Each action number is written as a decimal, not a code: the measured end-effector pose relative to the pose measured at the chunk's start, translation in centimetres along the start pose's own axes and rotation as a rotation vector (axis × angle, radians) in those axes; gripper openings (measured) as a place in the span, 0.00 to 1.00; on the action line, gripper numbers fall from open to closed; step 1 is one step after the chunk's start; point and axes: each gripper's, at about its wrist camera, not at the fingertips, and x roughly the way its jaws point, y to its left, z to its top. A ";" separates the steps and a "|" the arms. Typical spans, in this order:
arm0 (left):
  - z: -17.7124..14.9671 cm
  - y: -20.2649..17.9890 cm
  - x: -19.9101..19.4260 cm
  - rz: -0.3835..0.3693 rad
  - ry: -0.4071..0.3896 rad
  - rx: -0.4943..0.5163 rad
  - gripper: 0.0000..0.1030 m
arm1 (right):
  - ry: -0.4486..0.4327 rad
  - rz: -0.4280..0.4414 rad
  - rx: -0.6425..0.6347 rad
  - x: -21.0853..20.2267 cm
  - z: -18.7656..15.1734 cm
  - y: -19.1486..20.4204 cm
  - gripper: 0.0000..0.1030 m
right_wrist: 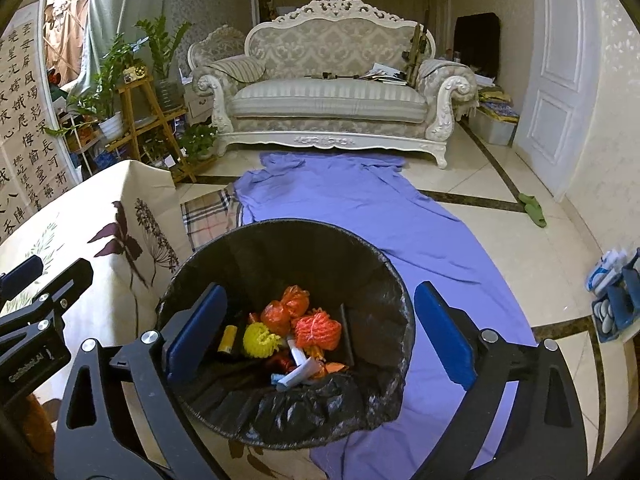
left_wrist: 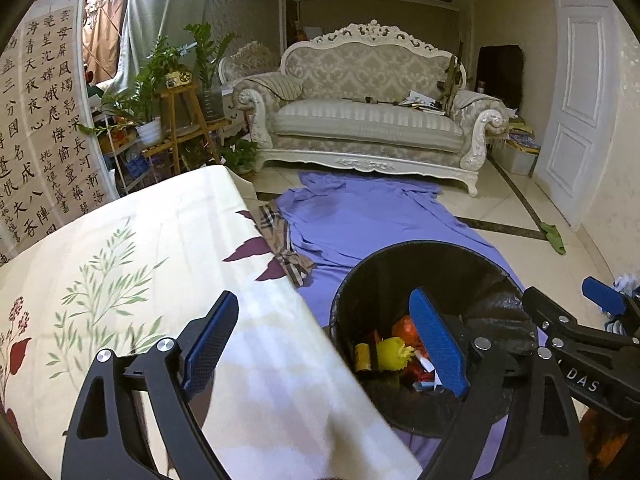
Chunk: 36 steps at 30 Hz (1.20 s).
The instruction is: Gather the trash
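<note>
A black trash bin (right_wrist: 394, 292) lined with a black bag stands on the floor beside the table; it also shows in the left wrist view (left_wrist: 432, 258). Inside lie orange net balls (right_wrist: 318, 330), a yellow spiky ball (right_wrist: 260, 340), a small yellow can (right_wrist: 227, 338) and white paper scraps (right_wrist: 300, 372). My right gripper (right_wrist: 320, 340) is open and empty above the bin's mouth. My left gripper (left_wrist: 326, 344) is open and empty, over the table's edge (left_wrist: 304, 308) next to the bin. The right gripper shows at the right of the left wrist view (left_wrist: 576, 312).
A floral tablecloth (left_wrist: 140, 280) covers the table at left. A purple sheet (right_wrist: 360, 208) lies on the tiled floor up to a white sofa (right_wrist: 332, 92). Plant stands (right_wrist: 144, 108) are at back left, a white door (right_wrist: 560, 80) at right, a green slipper (right_wrist: 532, 209) on the floor.
</note>
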 end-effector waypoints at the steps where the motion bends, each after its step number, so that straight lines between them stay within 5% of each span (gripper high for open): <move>1: -0.1 0.1 -0.4 0.002 -0.006 0.000 0.82 | -0.001 -0.002 -0.002 -0.2 -0.1 0.1 0.90; 17: -1.7 1.2 -4.6 0.011 -0.047 -0.025 0.83 | -0.076 0.001 -0.020 -5.9 -1.9 1.0 0.90; 36: -2.5 1.0 -6.0 0.009 -0.060 -0.032 0.83 | -0.118 0.010 -0.028 -7.7 -1.7 1.1 0.90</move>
